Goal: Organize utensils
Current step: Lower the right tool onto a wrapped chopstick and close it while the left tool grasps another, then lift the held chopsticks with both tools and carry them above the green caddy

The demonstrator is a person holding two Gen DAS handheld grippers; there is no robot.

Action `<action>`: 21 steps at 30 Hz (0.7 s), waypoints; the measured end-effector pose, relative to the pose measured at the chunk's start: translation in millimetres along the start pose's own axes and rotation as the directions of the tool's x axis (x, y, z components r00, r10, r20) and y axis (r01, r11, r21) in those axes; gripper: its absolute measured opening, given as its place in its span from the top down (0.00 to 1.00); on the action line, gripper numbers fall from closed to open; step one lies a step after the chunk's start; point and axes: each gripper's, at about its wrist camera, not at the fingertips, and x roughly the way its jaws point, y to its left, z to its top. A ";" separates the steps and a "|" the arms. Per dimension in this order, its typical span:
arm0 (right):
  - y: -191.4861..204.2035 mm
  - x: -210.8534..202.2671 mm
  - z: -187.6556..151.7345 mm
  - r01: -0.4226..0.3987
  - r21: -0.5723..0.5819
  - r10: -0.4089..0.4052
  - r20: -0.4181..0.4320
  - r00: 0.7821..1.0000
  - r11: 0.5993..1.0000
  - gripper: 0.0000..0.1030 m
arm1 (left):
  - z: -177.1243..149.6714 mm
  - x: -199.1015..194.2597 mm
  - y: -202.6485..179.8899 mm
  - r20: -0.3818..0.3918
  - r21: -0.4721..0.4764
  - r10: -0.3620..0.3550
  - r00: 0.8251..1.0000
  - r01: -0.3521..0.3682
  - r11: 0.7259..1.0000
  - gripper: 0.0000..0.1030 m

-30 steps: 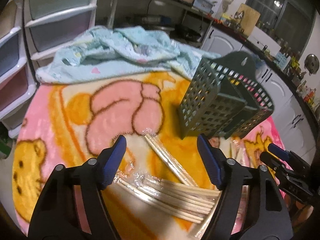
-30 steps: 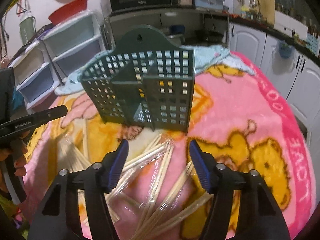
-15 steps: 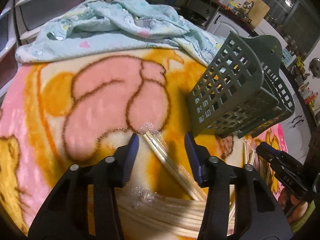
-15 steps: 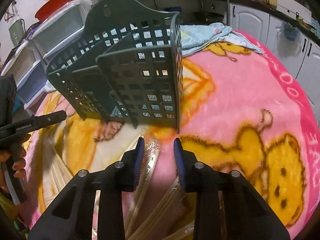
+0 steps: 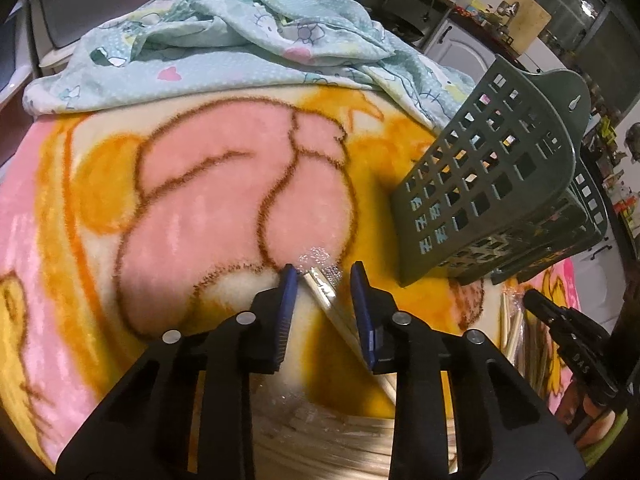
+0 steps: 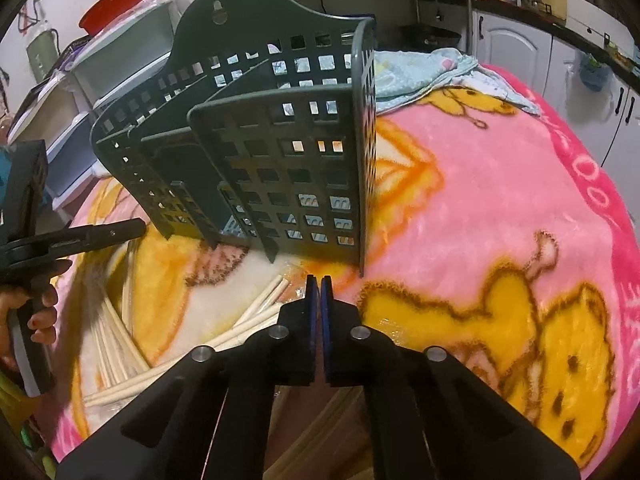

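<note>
A dark green slotted utensil holder (image 5: 500,184) stands upright on the pink and yellow blanket (image 5: 200,184); it also shows in the right wrist view (image 6: 264,152). Several plastic-wrapped pairs of pale chopsticks lie before it. My left gripper (image 5: 323,280) has its jaws partly closed around one wrapped pair (image 5: 328,292), pads beside it with small gaps. My right gripper (image 6: 319,284) is shut just in front of the holder's base, above wrapped chopsticks (image 6: 260,308); I cannot see anything between its pads. The left gripper (image 6: 96,234) shows at the left of the right wrist view.
A crumpled light-blue cloth (image 5: 224,36) lies at the far side of the blanket. Plastic drawer units (image 6: 68,120) stand beyond the table's left. White cabinets (image 6: 516,60) and a counter run along the back right. More wrapped chopsticks (image 6: 116,344) lie at the left.
Both grippers moved forward and down toward the chopsticks. The left jaws narrowed around one wrapped pair. The right jaws closed fully near the holder's base.
</note>
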 end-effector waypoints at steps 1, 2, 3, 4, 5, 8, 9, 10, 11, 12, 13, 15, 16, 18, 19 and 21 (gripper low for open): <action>-0.4 -1.1 0.1 0.001 -0.001 -0.001 0.004 1.000 1.000 0.99 | 0.4 0.6 0.3 -0.002 0.002 0.005 1.000 -0.005 1.000 0.83; -0.4 -2.9 0.1 0.002 -0.003 -0.002 0.009 1.000 1.000 0.99 | 0.3 0.5 1.2 -0.001 0.004 0.003 1.000 -0.003 1.000 0.84; 0.6 -5.2 0.1 0.007 -0.005 -0.007 0.013 1.000 1.000 0.99 | 0.6 0.5 2.4 0.000 0.001 0.003 1.000 -0.003 1.000 0.85; 1.5 -6.6 -0.1 0.008 -0.007 -0.008 0.018 1.000 1.000 0.99 | 0.7 0.9 3.1 0.001 -0.002 0.004 1.000 -0.004 1.000 0.88; 2.1 -10.3 0.2 0.009 -0.009 -0.009 0.029 1.000 1.000 0.99 | 1.0 1.1 4.4 0.002 -0.003 0.001 1.000 -0.001 1.000 0.88; 3.4 -17.8 0.3 0.010 -0.015 -0.009 0.047 0.999 1.000 0.99 | 2.4 0.4 7.2 0.002 -0.011 -0.009 1.000 0.009 1.000 0.91; 3.9 -20.8 0.5 0.009 -0.017 -0.008 0.052 0.999 1.000 0.99 | 2.6 -1.3 7.6 0.006 -0.015 -0.012 1.000 0.012 1.000 0.92; 4.7 -22.9 0.6 0.010 -0.018 -0.009 0.057 0.998 1.000 0.99 | 3.2 -3.8 8.3 0.015 -0.017 -0.017 1.000 0.017 1.000 0.93; 6.0 -27.4 0.8 0.010 -0.023 -0.009 0.067 0.998 1.000 0.99 | 4.0 -8.4 8.9 0.031 -0.016 -0.025 0.999 0.025 1.000 0.93; 6.5 -29.5 0.9 0.010 -0.026 -0.008 0.073 0.997 1.000 0.99 | 4.3 -13.0 8.5 0.045 -0.013 -0.030 0.999 0.031 0.999 0.94; 7.5 -32.7 1.3 0.008 -0.031 -0.006 0.080 0.997 0.999 0.99 | 4.0 -18.6 7.5 0.061 -0.006 -0.037 0.997 0.037 0.999 0.94; 10.8 -41.0 2.3 0.007 -0.042 -0.003 0.099 0.995 0.999 0.99 | 4.4 -32.6 4.6 0.098 0.009 -0.049 0.994 0.048 0.999 0.94; 12.5 -45.0 2.6 0.006 -0.049 -0.001 0.109 0.994 0.999 0.99 | 5.2 -38.9 3.2 0.114 0.016 -0.052 0.992 0.051 0.999 0.94; 16.7 -54.2 3.8 0.001 -0.066 0.008 0.131 0.991 0.998 0.99 | 5.9 -54.9 1.0 0.150 0.030 -0.065 0.987 0.061 0.998 0.95; 19.7 -60.3 4.4 -0.004 -0.076 0.015 0.146 0.989 0.997 0.99 | 5.9 -59.8 -0.5 0.163 0.033 -0.070 0.984 0.065 0.997 0.95; 24.9 -68.6 5.6 -0.007 -0.089 0.022 0.166 0.986 0.996 0.99 | 6.6 -74.7 -3.7 0.202 0.046 -0.081 0.976 0.073 0.996 0.95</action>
